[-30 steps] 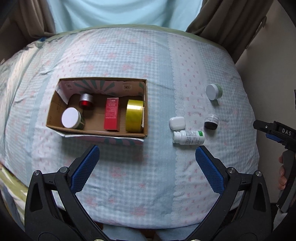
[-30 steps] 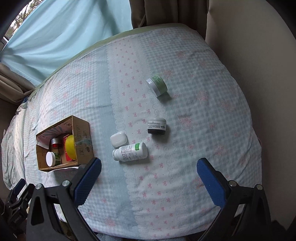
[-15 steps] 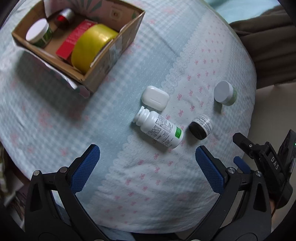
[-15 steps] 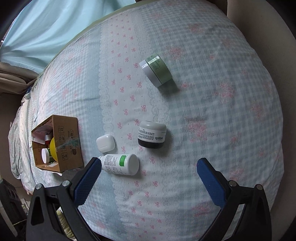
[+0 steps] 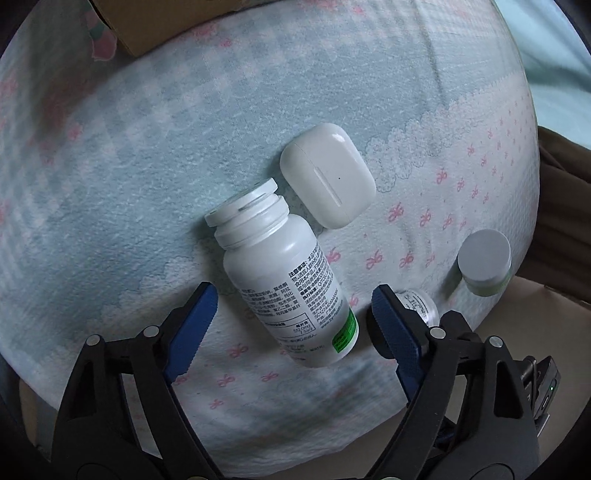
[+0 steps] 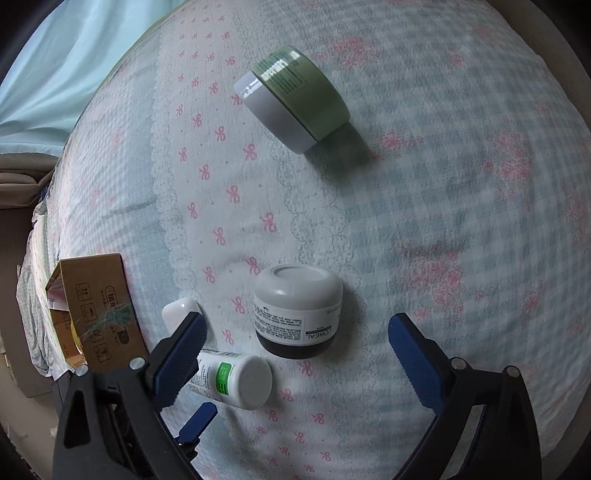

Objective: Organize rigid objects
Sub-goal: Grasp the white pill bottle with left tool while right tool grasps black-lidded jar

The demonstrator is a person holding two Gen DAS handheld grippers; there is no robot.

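A white pill bottle (image 5: 288,280) with a green label band lies on its side on the bedspread. My left gripper (image 5: 291,317) is open, its jaws either side of the bottle's lower half, not touching it. A white earbud case (image 5: 327,184) lies just beyond the bottle's cap. My right gripper (image 6: 295,350) is open around a grey-lidded dark cream jar (image 6: 297,312), standing just ahead of its jaws. The bottle (image 6: 232,380) and the earbud case (image 6: 177,312) show by its left finger. A green jar with a white lid (image 6: 295,110) lies further off.
The cardboard box (image 6: 99,306) stands at the left in the right wrist view; only its corner (image 5: 147,29) shows at the top of the left wrist view. The green jar (image 5: 485,262) and the dark jar (image 5: 417,306) sit right of my left gripper. The bedspread drops off close behind both grippers.
Both grippers have moved down and forward. The left has closed in over the pill bottle, its jaws narrowed; the right has come close to the dark cream jar. The box has slid out of view.
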